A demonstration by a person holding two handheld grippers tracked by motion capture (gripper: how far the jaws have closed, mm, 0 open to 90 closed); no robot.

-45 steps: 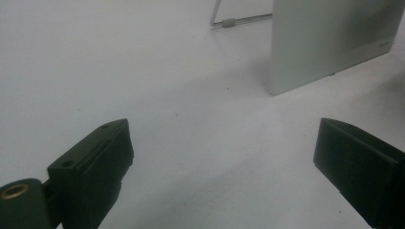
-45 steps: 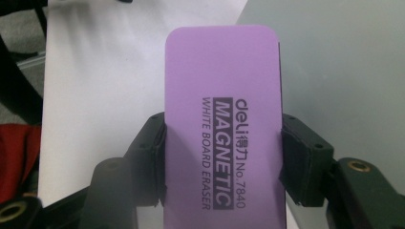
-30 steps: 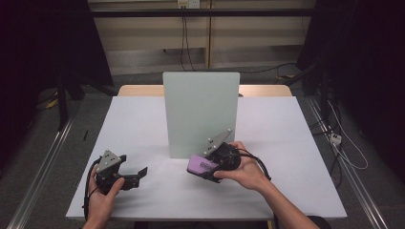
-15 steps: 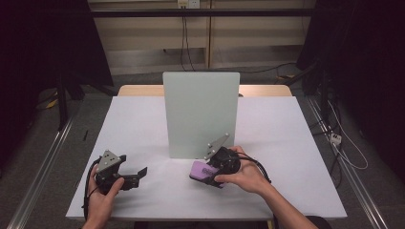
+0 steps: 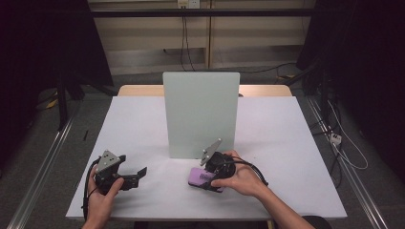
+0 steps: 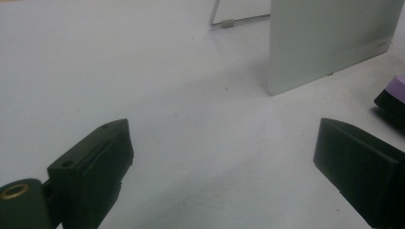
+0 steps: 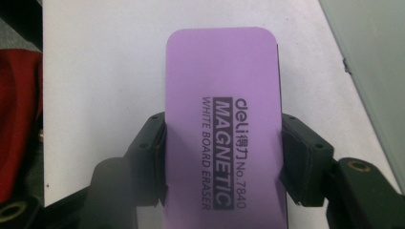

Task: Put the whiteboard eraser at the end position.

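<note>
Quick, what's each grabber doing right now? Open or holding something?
Left gripper: open, jaws wide apart, nothing between them.
Right gripper: shut on the purple whiteboard eraser.

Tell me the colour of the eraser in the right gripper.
Purple eraser, with black printed lettering on top; clearest in the right gripper view.

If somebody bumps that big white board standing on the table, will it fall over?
Probably it could tip. The board stands upright, tall and thin, on the table, so a shove from the front might topple it backward. A wire stand behind it likely steadies small bumps. It looks stiff, not floppy.
</note>
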